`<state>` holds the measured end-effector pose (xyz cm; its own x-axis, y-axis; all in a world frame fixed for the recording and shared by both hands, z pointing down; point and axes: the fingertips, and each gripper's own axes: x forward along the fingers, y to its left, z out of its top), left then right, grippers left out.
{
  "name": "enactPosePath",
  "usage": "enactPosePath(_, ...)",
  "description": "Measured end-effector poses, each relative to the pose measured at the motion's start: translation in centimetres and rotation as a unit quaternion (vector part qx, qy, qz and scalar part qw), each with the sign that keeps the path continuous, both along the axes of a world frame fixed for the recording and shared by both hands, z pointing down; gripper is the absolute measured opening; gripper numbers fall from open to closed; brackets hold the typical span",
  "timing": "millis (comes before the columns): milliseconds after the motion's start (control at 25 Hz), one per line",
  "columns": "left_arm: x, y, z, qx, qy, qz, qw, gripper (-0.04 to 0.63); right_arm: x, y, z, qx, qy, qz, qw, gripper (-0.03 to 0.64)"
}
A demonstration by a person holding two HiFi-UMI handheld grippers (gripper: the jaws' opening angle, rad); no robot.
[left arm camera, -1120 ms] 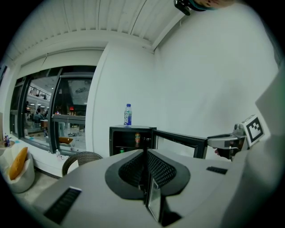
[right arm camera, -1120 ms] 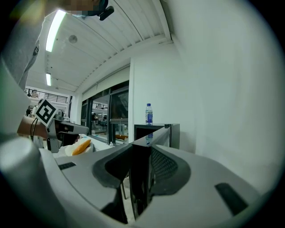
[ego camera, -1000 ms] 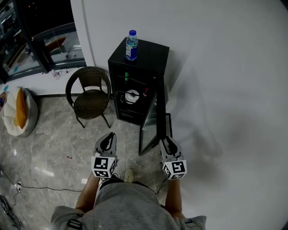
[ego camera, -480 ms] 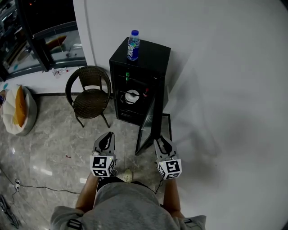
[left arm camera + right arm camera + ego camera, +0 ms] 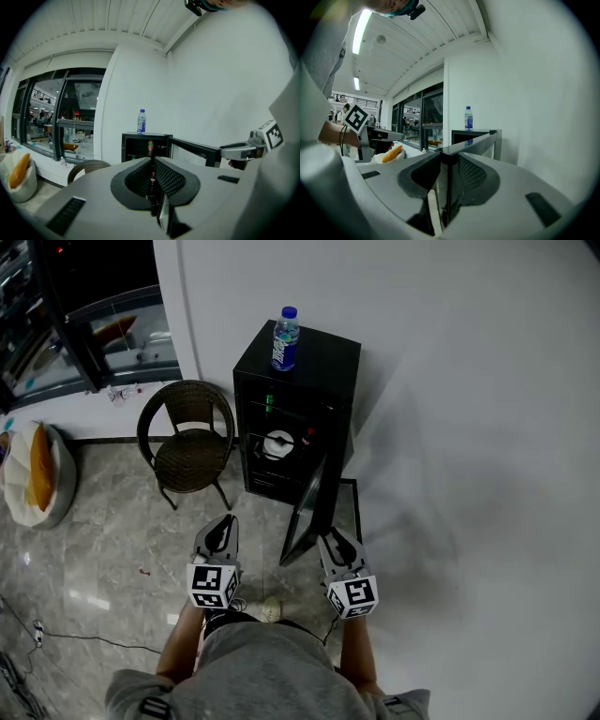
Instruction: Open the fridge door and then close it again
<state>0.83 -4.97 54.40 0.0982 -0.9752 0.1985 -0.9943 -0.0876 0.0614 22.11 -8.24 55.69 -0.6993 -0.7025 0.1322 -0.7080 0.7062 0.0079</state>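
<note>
Right tool (image 5: 330, 540), seen from my head, sat at the free edge of the fridge door (image 5: 312, 507). That door stood swung out toward six o'clock from the black fridge (image 5: 323, 352) at my twelve, and a bottle (image 5: 285, 337) stood on top. Left tool (image 5: 223, 526) hung at the door's nine o'clock, well apart from it.

From the left tool's view, its jaws were together on nothing and aimed at the open cabinet.

From the right tool's view, the jaws straddled the door's upright edge. They were clamped on it, though they had just eased a little wider.

I judged the door stiff and light on its hinge, its glass panel fragile and its frame smooth. The outer edge, farthest from the hinge, looked like the place to hold.
</note>
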Motion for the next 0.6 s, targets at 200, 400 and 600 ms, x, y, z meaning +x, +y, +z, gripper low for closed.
enactPosePath(200, -1.6, -1.1, 0.2, -0.003, -0.001, 0.015, 0.9999, 0.029, -2.6, -0.3, 0.0, -0.006, -0.003, 0.004, 1.000, 0.137)
enactPosePath(400, -4.0, -2.2, -0.3, -0.003, -0.002, 0.026, 0.9996, 0.029, -5.4, -0.6, 0.0, -0.008, -0.007, 0.019, 1.000, 0.140)
enactPosePath(600, -6.4, -3.2, -0.3, -0.006, -0.002, 0.033, 0.9994, 0.029, -8.0, -0.8, -0.3, -0.010, -0.005, 0.032, 0.999, 0.141)
